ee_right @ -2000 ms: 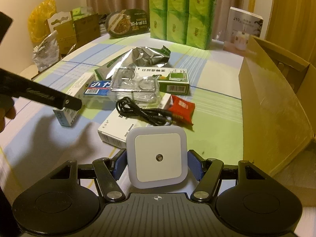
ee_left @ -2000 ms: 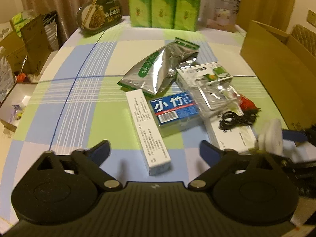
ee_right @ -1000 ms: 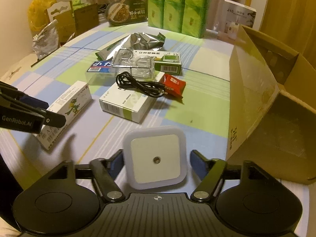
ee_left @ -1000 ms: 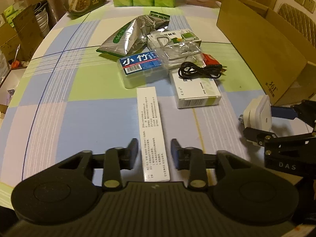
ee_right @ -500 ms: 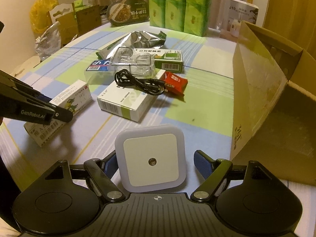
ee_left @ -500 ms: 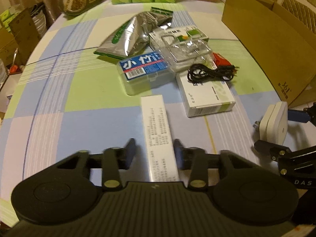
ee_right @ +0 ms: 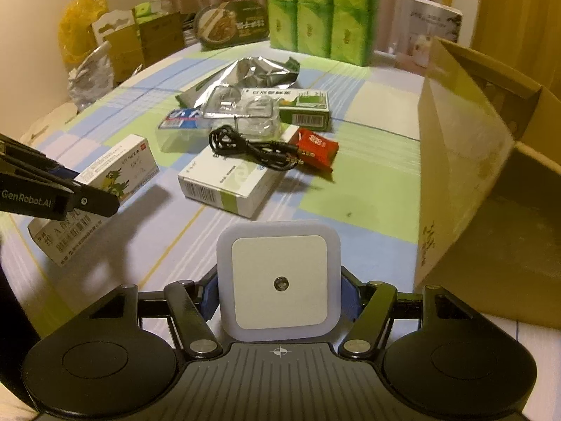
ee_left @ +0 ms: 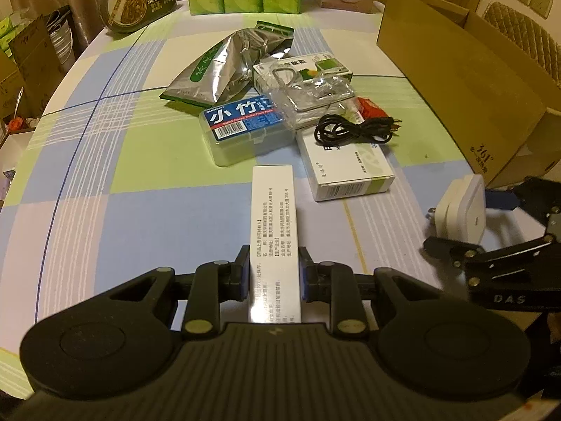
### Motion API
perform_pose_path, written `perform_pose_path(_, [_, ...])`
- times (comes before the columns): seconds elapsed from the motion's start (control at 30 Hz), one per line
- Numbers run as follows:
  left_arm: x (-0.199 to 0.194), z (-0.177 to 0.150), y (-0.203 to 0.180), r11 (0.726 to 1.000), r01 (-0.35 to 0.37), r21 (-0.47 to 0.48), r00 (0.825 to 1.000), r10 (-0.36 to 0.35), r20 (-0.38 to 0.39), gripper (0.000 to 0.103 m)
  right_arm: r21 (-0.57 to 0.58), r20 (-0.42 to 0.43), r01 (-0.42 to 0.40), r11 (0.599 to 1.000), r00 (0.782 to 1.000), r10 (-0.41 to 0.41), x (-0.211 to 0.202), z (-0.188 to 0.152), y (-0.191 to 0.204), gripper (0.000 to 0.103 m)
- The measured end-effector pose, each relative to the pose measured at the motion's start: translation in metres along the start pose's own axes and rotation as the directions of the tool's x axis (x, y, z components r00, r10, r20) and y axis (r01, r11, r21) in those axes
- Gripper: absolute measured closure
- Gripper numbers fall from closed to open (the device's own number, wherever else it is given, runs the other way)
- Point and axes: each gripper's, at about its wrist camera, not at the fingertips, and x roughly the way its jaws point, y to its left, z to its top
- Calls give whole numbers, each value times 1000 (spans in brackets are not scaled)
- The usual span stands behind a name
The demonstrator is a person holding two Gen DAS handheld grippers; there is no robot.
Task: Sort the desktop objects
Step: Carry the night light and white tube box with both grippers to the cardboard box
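Observation:
My left gripper (ee_left: 274, 272) is shut on a long white medicine box (ee_left: 273, 217), holding its near end; the box also shows in the right wrist view (ee_right: 105, 182), lifted off the tablecloth. My right gripper (ee_right: 278, 289) is shut on a square white plug-in night light (ee_right: 278, 280), which shows from the side in the left wrist view (ee_left: 463, 210). Beyond lie a clear floss case with a blue label (ee_left: 242, 129), a silver foil bag (ee_left: 228, 66), a white and green box (ee_left: 347, 165) with a black cable (ee_left: 350, 129) on it, and a red packet (ee_right: 315, 147).
An open cardboard box (ee_right: 466, 161) lies on its side at the right, also in the left wrist view (ee_left: 466, 80). Green tissue packs (ee_right: 315, 10), an oval food tub (ee_left: 140, 0) and a white carton (ee_right: 431, 24) stand at the table's far edge. Clutter sits beyond the left edge.
My left gripper closed on the long white box and lifted its near end. My right gripper, open around the night light half a second ago, has shut on it again.

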Motion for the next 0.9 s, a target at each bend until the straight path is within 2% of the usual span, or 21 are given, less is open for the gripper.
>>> perform_pose_path(0.27, [-19, 6, -8, 1000, 12, 16, 999, -12, 44, 82, 10, 87, 50, 999, 995, -51, -38, 11, 0, 40])
perform_pose_path(0.5, [-46, 19, -29, 998, 37, 59, 993, -43, 107, 82, 19, 184, 99, 995, 978, -101, -86, 23, -6, 40])
perform_pose_path(0.7, [-63, 38, -59, 990, 78, 119, 983, -96, 153, 82, 53, 235, 161, 985, 957, -169, -119, 33, -34, 40])
perform_pose_path(0.9, [-73, 66, -102, 972, 143, 189, 965, -179, 191, 82, 114, 262, 240, 964, 929, -262, -141, 46, -83, 40])
